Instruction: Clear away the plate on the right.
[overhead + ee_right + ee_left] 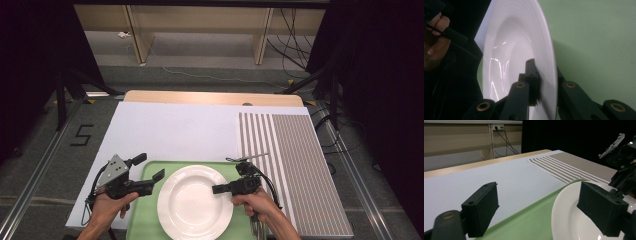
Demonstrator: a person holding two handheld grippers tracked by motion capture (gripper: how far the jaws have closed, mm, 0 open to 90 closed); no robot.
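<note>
White plate (195, 202) lay on green tray (150, 172), near table edge. Right gripper (218, 189) pinched plate rim at 3 o'clock, one jaw above rim, one beneath. Left gripper (149, 167) hovered at plate's 9 o'clock over tray edge, jaws spread, gripping nothing. Striped mat (295, 165) lay toward 3 o'clock.

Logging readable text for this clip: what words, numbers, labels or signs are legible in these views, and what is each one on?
"5": a single black digit marked on the grey floor, left of the table in the high view.
Nothing else is legible: the white round plate, the green tray and the grey striped mat carry no visible text.
</note>
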